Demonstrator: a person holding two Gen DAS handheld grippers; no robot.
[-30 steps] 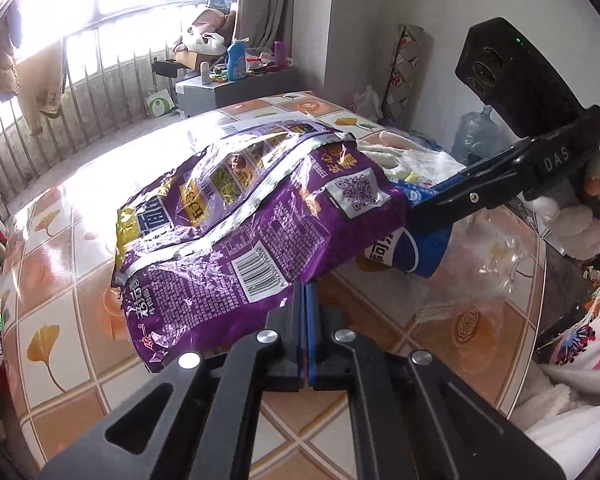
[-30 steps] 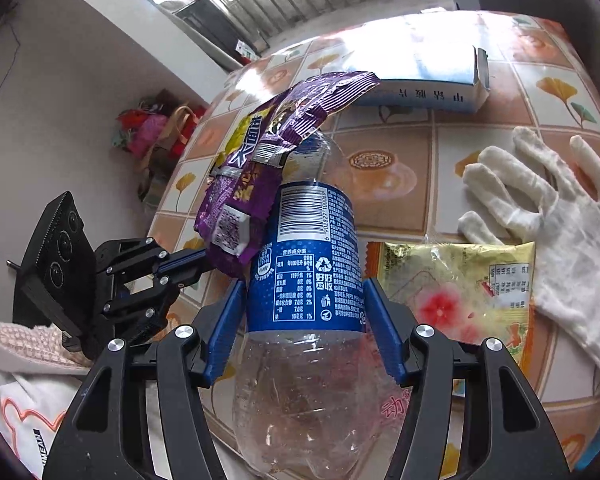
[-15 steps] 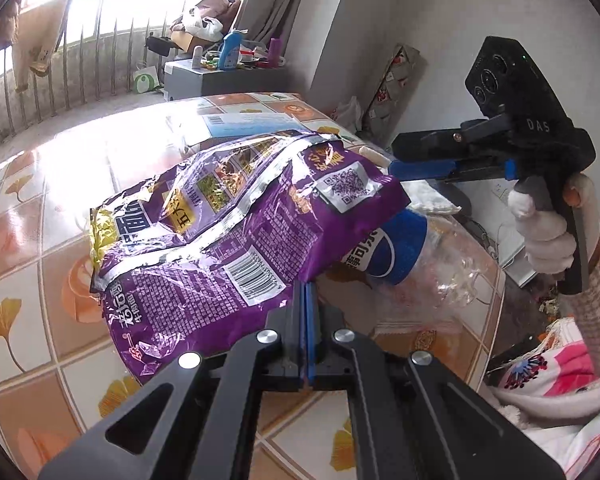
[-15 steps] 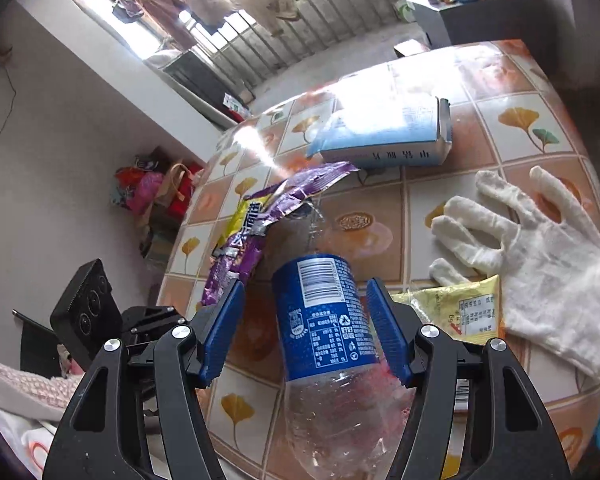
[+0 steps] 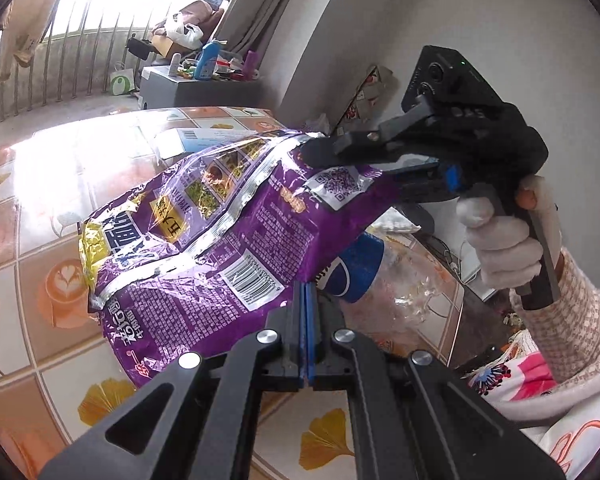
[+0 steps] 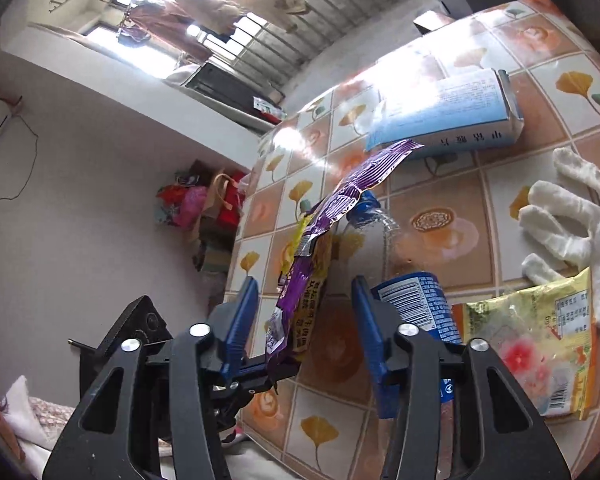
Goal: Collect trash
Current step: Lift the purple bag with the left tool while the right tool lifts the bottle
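Here the left claw (image 5: 306,312) pinches the crinkled purple foil snack bag (image 5: 220,240), which hides most of the clear plastic bottle (image 5: 380,280); the right claw (image 6: 304,312), closing, straddles the bag's edge without touching it.

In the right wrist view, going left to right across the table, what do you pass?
Purple snack bag → blue-labelled plastic bottle → yellow packet → white glove.

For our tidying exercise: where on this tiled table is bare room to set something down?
Free: bare table tiles left of the purple wrapper, and between the blue box and white glove. Crowded: bottle, yellow packet and glove bunch together.
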